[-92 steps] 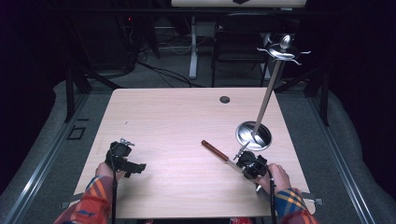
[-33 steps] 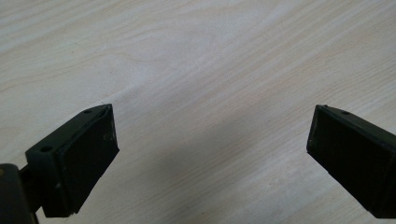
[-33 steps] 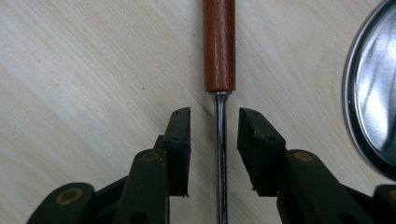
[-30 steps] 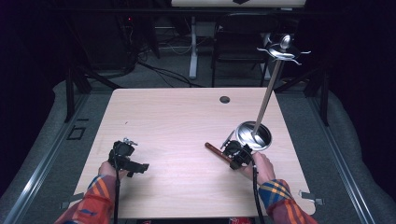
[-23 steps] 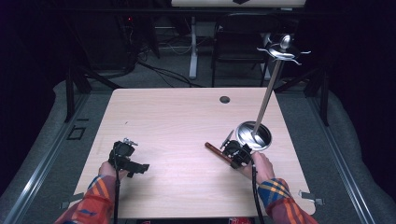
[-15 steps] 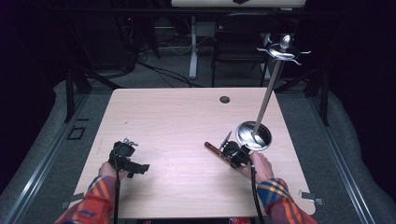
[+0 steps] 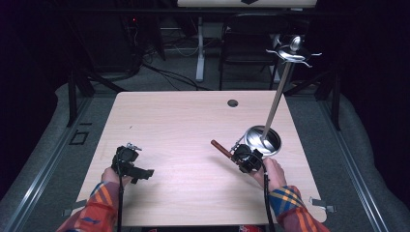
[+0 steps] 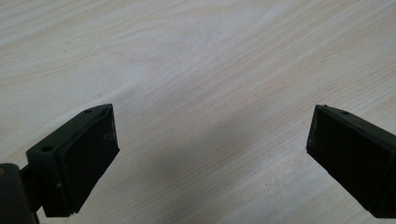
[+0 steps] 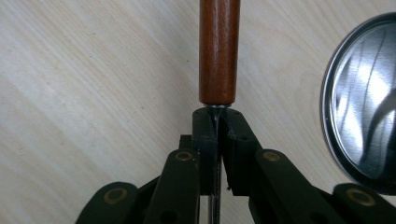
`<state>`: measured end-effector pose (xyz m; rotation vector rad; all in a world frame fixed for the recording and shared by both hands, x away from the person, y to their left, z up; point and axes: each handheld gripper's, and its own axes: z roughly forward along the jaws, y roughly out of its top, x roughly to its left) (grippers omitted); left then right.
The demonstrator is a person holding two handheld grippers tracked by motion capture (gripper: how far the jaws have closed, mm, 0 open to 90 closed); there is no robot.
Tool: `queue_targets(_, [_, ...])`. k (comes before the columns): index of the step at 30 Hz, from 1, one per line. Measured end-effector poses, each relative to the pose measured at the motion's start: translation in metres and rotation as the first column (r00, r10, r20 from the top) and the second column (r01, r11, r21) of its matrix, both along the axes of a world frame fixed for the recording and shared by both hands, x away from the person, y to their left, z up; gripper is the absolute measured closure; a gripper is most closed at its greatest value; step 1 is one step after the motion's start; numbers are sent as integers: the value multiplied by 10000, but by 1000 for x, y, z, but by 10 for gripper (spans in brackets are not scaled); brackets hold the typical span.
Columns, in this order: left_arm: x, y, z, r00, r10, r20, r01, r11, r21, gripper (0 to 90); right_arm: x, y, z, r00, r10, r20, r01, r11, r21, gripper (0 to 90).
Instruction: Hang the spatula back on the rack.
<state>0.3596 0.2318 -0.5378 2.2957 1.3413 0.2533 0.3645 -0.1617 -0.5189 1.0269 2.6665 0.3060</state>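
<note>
One utensil is in play: a slim tool with a round reddish-brown wooden handle (image 9: pixel 219 51) and a thin metal shank, and the right gripper (image 9: pixel 217 122) has it clamped, jaws closed on the shank just below the end of the handle. In the high view the wooden handle (image 7: pixel 221 148) points away to the far left from the right gripper (image 7: pixel 244 157), low over the pale wooden table (image 7: pixel 183 121) on its right half, just beside the round shiny steel base (image 7: pixel 263 140) of a tall metal hanging stand (image 7: pixel 278 96). That stand's pole rises from the base to a crown of small hooks (image 7: pixel 294 50), and no utensil hangs there.

So the pick-up looks done: the tool is firmly held, though I cannot tell whether it rests on the table or is just clear of it. What seems left is the larger part: raising it to the hooks and hanging it, if that is the aim. The working end of the tool lies hidden behind the gripper, so I cannot tell whether it has a hole or loop.

The left gripper (image 7: pixel 126 162) sits idle at the near left, well apart from all this, its jaws spread wide over bare wood with nothing between them.
</note>
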Motion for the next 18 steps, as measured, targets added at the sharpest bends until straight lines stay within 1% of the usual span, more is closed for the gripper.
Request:
queue_targets(1, [0,0,0,10000,0,0,0,10000,0,19,0,0,0,10000,0,0,0,10000,0,845])
queue_targets(2, [0,0,0,10000,-13,34,13,10000,15,19,-3,-1,3,9999,-27,132,25,9999,138,845])
queue_targets(5, [1,0,0,10000,-17,39,17,10000,33,19,-4,-3,7,9999,40,112,-41,9999,110,845])
queue_targets(6, [1,0,-1,10000,-16,-12,16,10000,28,19,-5,-4,10,9998,14,183,-16,9999,119,845])
queue_targets(7, [1,0,-1,10000,-16,-12,16,10000,28,19,-5,-4,10,9998,14,183,-16,9999,119,845])
queue_targets(8, [2,-1,-1,10000,4,-30,-4,10000,14,18,-6,-5,13,9994,-23,338,18,9999,153,845])
queue_targets(10, [2,-1,-1,10000,-20,18,20,10000,18,18,-7,-6,15,9995,-29,322,24,9999,147,845])
queue_targets(11, [3,-2,0,10000,-54,4,54,10000,-3,18,-9,-7,17,9993,-116,343,104,9993,357,845])
queue_targets(13, [3,-3,-1,10000,-88,20,88,10000,-8,18,-10,-8,18,9990,-139,432,122,9992,381,846])
queue_targets(14, [4,-4,-1,9999,-140,-12,140,9999,12,18,-11,-11,22,9987,-173,485,154,9991,400,846])
queue_targets(15, [5,-5,-1,9998,-196,9,196,9998,20,18,-12,-13,23,9982,-239,551,211,9985,514,846])
queue_targets(17, [5,-6,-1,9998,-197,-8,197,9998,24,18,-13,-15,25,9979,-274,594,246,9985,480,846])
queue_targets(18, [5,-7,0,9996,-267,16,267,9996,53,17,-15,-18,28,9965,-408,728,352,9964,767,846])
